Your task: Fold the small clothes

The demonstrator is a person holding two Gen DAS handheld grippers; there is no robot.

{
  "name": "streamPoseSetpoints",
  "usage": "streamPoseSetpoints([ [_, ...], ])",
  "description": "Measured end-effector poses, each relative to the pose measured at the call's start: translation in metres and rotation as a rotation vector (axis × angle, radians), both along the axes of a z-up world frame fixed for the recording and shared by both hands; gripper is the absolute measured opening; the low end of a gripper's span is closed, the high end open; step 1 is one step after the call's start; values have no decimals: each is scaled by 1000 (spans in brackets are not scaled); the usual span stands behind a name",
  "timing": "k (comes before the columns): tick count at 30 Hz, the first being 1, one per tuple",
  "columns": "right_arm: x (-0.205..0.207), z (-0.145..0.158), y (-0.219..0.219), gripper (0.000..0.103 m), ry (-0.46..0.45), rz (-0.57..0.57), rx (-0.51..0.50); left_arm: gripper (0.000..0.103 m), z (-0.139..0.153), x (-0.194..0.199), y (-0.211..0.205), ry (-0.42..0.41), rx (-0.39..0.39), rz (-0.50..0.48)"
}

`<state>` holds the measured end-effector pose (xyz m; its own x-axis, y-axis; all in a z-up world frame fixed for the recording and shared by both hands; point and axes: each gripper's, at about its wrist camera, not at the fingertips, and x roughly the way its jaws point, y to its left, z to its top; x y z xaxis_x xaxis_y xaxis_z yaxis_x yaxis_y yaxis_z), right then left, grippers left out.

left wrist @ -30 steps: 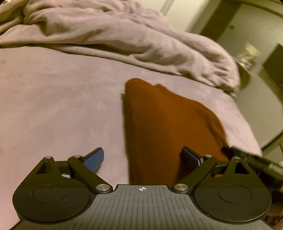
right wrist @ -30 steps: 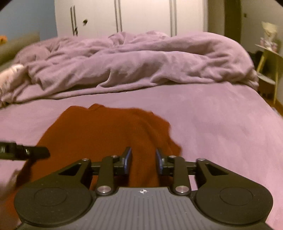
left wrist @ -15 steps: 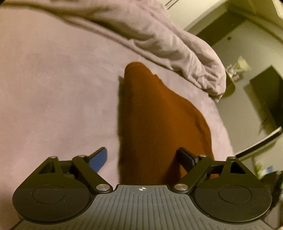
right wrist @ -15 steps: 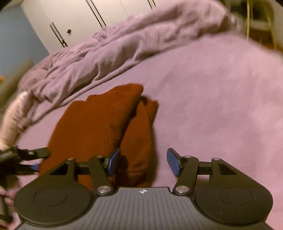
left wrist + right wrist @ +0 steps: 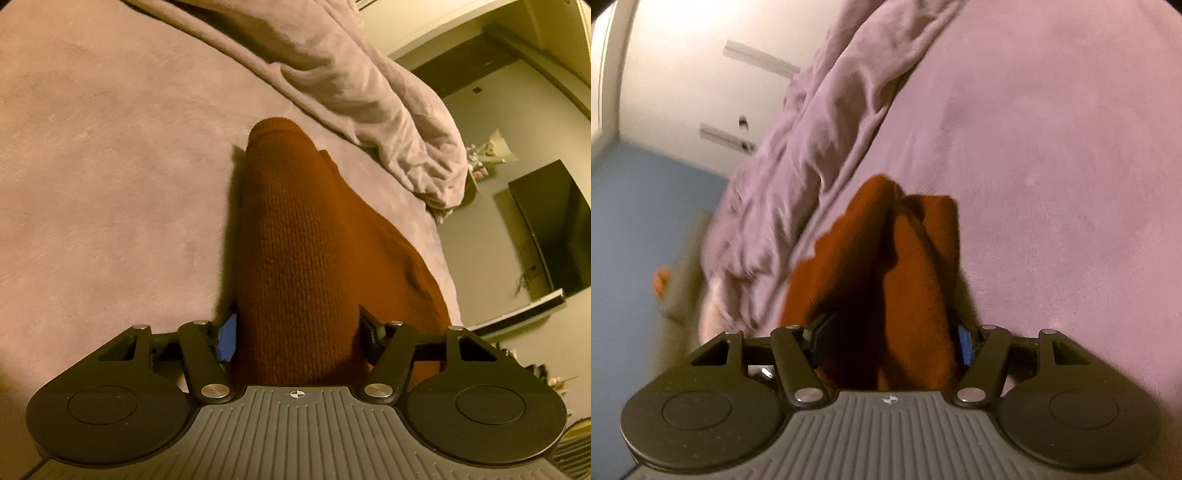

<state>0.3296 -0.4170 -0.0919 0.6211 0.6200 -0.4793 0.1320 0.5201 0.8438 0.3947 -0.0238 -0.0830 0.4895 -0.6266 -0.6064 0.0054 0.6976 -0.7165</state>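
Left gripper (image 5: 297, 334): jaws closing, a thick fold of the rust knit (image 5: 306, 258) between them. The blue pad sits right at the fold's left edge and the dark pad at its right; a firm pinch can't be confirmed. The knit runs straight ahead from the jaws and ends in a rounded edge partway up the bed (image 5: 103, 192).

Left of those jaws: bare bed, plenty of open room. Right of them: the knit spreads wider, then the bed's edge comes close, with floor and a dark TV (image 5: 554, 229) past it. Ahead: a rumpled blanket (image 5: 369, 96) lies across the bed, just beyond the knit's far end.

Right gripper (image 5: 892, 338): jaws opening, bunched knit (image 5: 908, 280) between them in two upright folds with a dark crease in the middle. Cloth fills the gap, pads at its sides. Right of those jaws: bare bed, wide open. Left and ahead: blanket (image 5: 820, 155), then a wardrobe (image 5: 687, 74).

No containers visible.
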Motion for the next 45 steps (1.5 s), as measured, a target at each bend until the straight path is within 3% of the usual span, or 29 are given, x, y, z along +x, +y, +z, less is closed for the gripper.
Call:
streamPoseSetpoints([
  [3, -6, -6, -9, 65, 6, -35, 78, 68, 2, 0, -2, 4, 12, 4],
  [7, -9, 2, -6, 88, -43, -4, 102, 69, 3, 1, -6, 0, 33, 4],
  [9, -4, 6, 2, 89, -47, 22, 52, 69, 5, 1, -7, 0, 44, 4],
  [12, 3, 8, 16, 83, -43, 71, -54, 69, 7, 2, -10, -2, 73, -2],
  [14, 6, 10, 25, 58, -32, 95, -126, 67, 7, 3, -12, 1, 89, -7],
  [16, 8, 8, 28, 43, -9, 102, -170, 66, 8, 4, -13, 2, 101, -9],
  [22, 6, 9, 32, 36, -23, 92, -208, 56, 14, -1, -17, -27, 140, -12],
  [30, -1, 34, 51, 32, -61, 106, -233, 52, 40, -21, -3, -61, 121, -16],
  [35, -21, 50, 94, 32, -96, 205, -218, 52, 62, -60, 36, -53, 190, -6],
  [39, -47, 49, 129, 33, -111, 288, -205, 55, 58, -95, 74, 3, 284, 13],
  [41, -56, 46, 143, 41, -87, 313, -266, 56, 56, -107, 86, 31, 312, 21],
  [44, -58, 56, 152, 54, -30, 287, -444, 57, 80, -117, 95, -52, 379, 35],
  [45, -58, 63, 152, 55, -27, 264, -486, 59, 90, -117, 95, -86, 418, 55],
])
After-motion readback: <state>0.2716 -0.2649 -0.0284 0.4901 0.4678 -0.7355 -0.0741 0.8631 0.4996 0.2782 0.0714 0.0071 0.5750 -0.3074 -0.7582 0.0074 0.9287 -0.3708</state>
